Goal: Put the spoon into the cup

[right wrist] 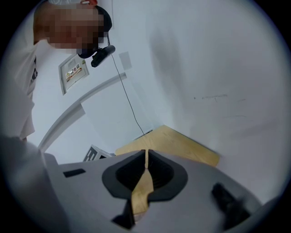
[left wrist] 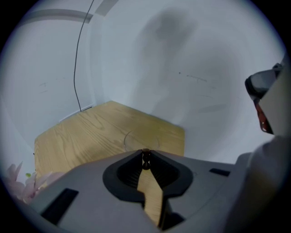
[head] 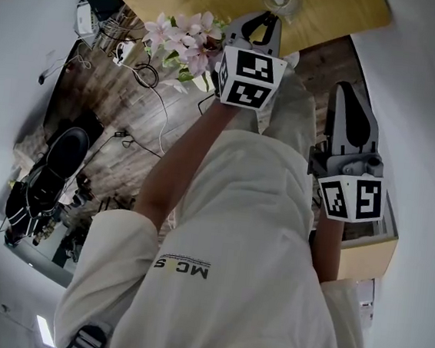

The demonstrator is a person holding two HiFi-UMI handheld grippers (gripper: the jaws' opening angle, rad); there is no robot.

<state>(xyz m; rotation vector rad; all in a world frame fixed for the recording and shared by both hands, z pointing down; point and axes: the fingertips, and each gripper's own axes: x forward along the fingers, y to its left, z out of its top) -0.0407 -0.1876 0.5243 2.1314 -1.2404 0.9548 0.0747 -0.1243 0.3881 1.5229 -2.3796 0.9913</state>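
Left gripper (left wrist: 146, 154): my jaws are pressing nearly together, pinching a small dark piece right at their tips. I'm taking that for the spoon (left wrist: 146, 160), though only its end is showing. The cup (left wrist: 141, 140) is standing just beyond the tips and straight ahead of them, showing as a faint clear ring on the wooden table (left wrist: 86, 136). It isn't touching the jaws. Pink flowers (left wrist: 18, 182) are lying low and well off to the left of them. Right gripper (right wrist: 146, 157): these jaws are sitting pressed together with nothing between them, leaving only a thin slit. They're pointing at a white wall (right wrist: 213, 68), and a corner of the table is showing just ahead of the tips.
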